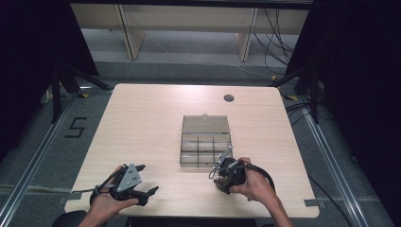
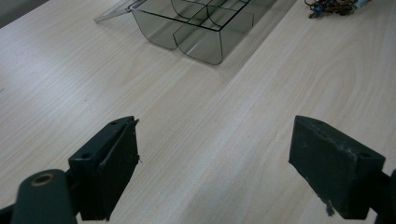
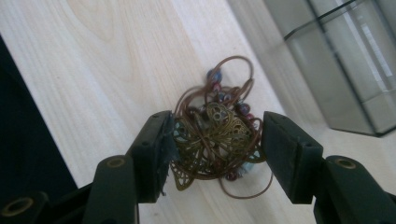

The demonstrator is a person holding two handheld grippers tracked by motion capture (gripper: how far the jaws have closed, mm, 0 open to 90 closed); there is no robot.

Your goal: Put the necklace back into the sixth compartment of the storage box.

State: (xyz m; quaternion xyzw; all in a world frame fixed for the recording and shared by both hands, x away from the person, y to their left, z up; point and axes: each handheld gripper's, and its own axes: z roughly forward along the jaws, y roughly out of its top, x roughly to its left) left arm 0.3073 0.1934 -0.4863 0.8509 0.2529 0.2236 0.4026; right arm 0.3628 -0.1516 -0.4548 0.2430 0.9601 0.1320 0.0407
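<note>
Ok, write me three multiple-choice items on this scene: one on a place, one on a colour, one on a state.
1. Where does the brass-coloured filigree necklace with beads lie?
A. Inside the box
B. On the wooden table, between the right gripper's jaws
C. On the floor

2. What colour is the clear plastic compartment box?
A. Smoky grey
B. Bright red
C. Opaque white

3. How does the left gripper stand?
A. Shut on the necklace
B. Shut on the box lid
C. Open, nothing between its jaws

Key: 1 B, the right gripper view shows the necklace on the wood beside the box. 2 A, its walls are see-through grey. 3 C, the left gripper view shows bare table between wide jaws.
</note>
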